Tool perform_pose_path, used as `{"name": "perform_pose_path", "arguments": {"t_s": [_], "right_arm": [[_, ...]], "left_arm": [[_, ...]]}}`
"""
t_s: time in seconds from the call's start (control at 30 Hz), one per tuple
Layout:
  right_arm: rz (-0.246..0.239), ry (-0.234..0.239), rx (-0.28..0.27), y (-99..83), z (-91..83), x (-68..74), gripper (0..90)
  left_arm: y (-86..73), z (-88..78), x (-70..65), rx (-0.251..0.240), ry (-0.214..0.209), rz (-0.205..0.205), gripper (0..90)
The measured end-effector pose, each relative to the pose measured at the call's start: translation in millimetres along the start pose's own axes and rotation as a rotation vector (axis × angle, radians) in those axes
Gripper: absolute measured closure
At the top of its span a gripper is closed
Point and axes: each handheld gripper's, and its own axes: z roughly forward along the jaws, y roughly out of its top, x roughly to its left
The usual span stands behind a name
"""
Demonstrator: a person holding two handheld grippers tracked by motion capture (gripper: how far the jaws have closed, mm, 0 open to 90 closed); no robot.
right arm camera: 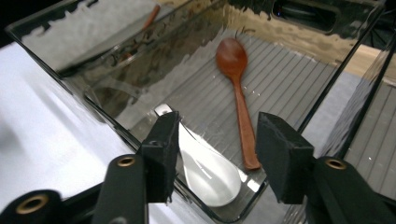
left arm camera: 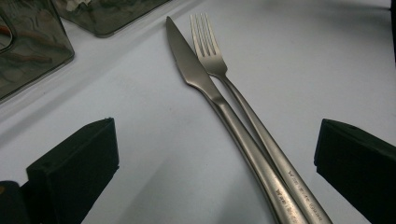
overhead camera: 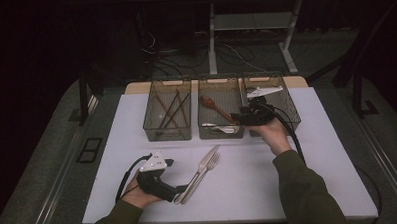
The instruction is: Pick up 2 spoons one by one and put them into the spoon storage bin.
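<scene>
Wooden spoon (right arm camera: 239, 98) beside white spoon (right arm camera: 208, 170) in middle bin (overhead camera: 221, 133), knife (left arm camera: 210, 93) and fork (left arm camera: 243, 102) touching, well short of bin, right gripper (right arm camera: 217, 154) half-wide over glossy white spoon, left gripper (left arm camera: 215, 163) wide, nothing held.

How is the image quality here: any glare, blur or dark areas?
High view: surroundings dark, white table evenly lit, sharp. Left gripper view: knife and fork crisp, soft sheen on both. Right gripper view: reflections ripple on the clear bin wall; bright glare on the white spoon; wooden spoon clear.
</scene>
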Motion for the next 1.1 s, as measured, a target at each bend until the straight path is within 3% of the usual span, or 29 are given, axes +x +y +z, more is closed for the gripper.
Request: {"name": "perform_pose_path", "arguments": {"t_s": [0.43,0.5,0.7,1.1], "right_arm": [[0.071,0.059,-0.074,-26.2,-31.1,-4.3,31.2],[0.062,0.063,-0.081,-34.2,-37.1,-3.5,29.1],[-0.003,0.012,-0.046,-56.3,-50.6,-1.6,19.4],[0.013,0.033,-0.036,-98.2,-68.6,-3.4,19.2]], "left_arm": [[-0.3,-0.5,1.8,0.019,0.003,0.011,0.0],[-0.6,-0.6,2.0,0.02,0.005,0.009,0.0],[-0.5,0.3,1.7,0.026,0.013,0.006,0.0],[-0.7,-1.1,2.2,0.02,0.014,0.004,0.0]]}}
